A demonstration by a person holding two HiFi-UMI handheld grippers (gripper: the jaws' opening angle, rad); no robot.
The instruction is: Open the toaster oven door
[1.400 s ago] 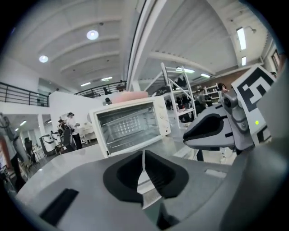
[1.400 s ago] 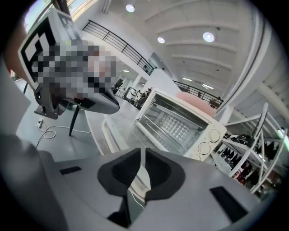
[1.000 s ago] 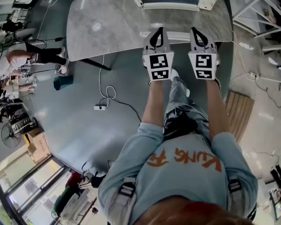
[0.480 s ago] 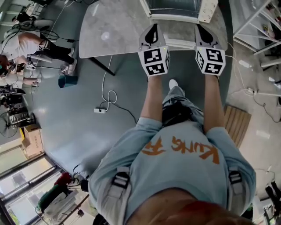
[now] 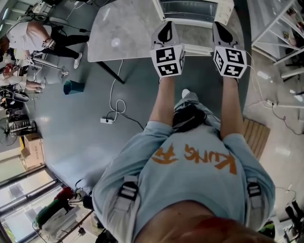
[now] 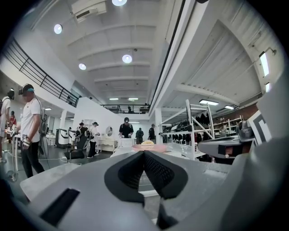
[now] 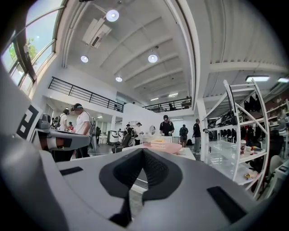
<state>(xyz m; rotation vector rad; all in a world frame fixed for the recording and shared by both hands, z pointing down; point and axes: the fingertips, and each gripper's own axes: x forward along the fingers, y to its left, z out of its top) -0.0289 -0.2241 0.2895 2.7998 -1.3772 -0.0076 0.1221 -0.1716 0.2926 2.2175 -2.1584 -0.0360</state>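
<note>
Holding at the approach step, by my reading: nothing touches the door yet. Nearest, two tools, left gripper (image 5: 167, 29) and right gripper (image 5: 221, 29), side by side, each with jaws pressed together on nothing. Beyond them is one marble table (image 5: 123, 28). At its far right stands one toaster oven (image 5: 187, 9); door position and handle unclear. Next move likely calls for reaching farther and opening one pair of jaws at the handle.

Marble table (image 5: 121, 35) under the toaster oven (image 5: 187, 10); grey floor (image 5: 71, 137) with power strip (image 5: 107, 120) and teal bin (image 5: 73, 87).
</note>
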